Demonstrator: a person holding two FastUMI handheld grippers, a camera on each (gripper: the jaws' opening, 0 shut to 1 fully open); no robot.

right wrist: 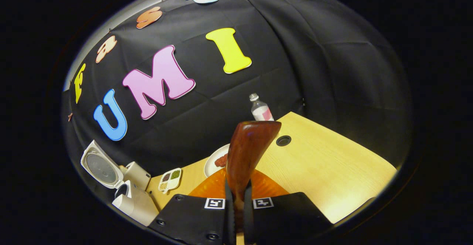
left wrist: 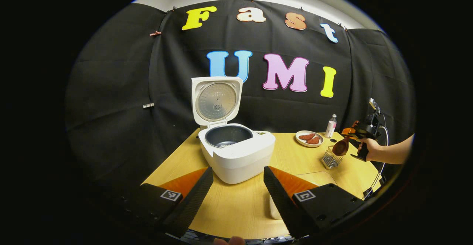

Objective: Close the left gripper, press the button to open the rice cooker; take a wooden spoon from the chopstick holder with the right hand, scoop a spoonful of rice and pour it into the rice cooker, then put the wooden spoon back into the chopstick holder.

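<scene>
The white rice cooker point(left wrist: 236, 156) stands on the table with its lid point(left wrist: 216, 101) swung up and the dark inner pot bare. My left gripper point(left wrist: 238, 174) hovers in front of it, open, nothing between its fingers. At the far right a hand holds my right gripper point(left wrist: 350, 132) shut on the wooden spoon point(left wrist: 340, 147), whose bowl hangs just above the wire chopstick holder point(left wrist: 330, 159). In the right gripper view the spoon point(right wrist: 247, 152) stands up from the closed right gripper point(right wrist: 238, 200); the cooker point(right wrist: 133, 197) lies far left.
A plate point(left wrist: 309, 138) with reddish pieces and a small bottle point(left wrist: 331, 125) sit at the back right. A divided dish of grains point(right wrist: 170, 178) lies beside the cooker. A pale flat tray point(left wrist: 317, 178) sits behind my left gripper's right finger. The table point(right wrist: 332, 171) has a cable hole point(right wrist: 283, 140).
</scene>
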